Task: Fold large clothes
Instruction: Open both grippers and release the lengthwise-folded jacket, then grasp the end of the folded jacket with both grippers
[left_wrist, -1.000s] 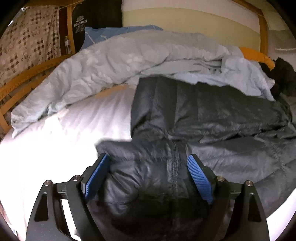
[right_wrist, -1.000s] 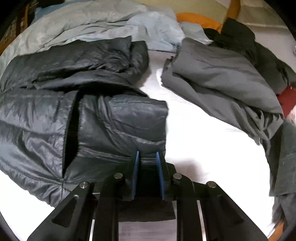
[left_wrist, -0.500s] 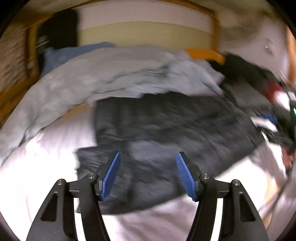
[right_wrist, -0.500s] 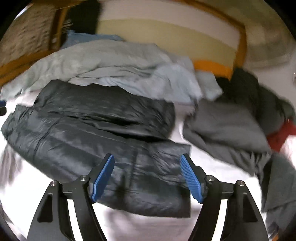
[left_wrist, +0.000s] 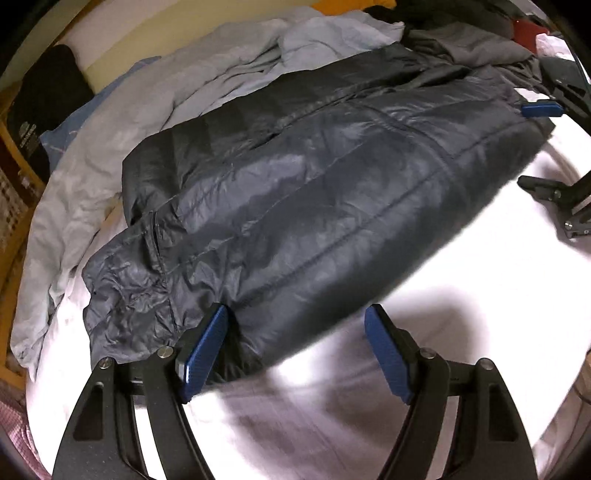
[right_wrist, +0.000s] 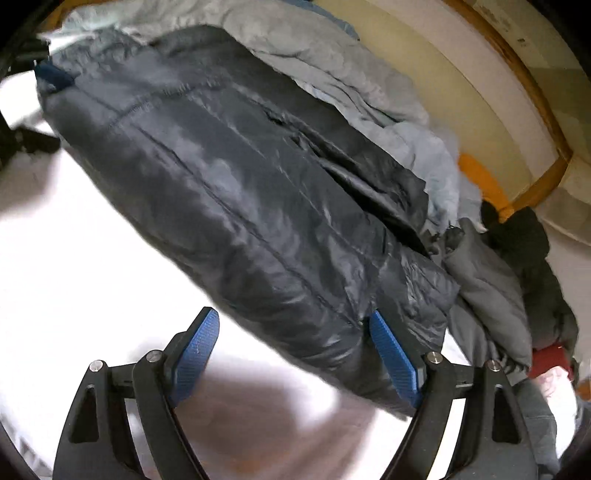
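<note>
A white bed (left_wrist: 461, 266) carries the clothes. A dark puffer jacket (left_wrist: 314, 192) lies on it, beside a pale blue duvet (left_wrist: 147, 110) and grey garments (right_wrist: 484, 291).

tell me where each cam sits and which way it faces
Left wrist: on the left claw, angled down at the dark puffer jacket from one end; own blue pads, plus the right claw far right.
Right wrist: on the right claw, angled down at the jacket's other end; own pads show.
Shared: jacket, white bedsheet, light blue duvet.
</note>
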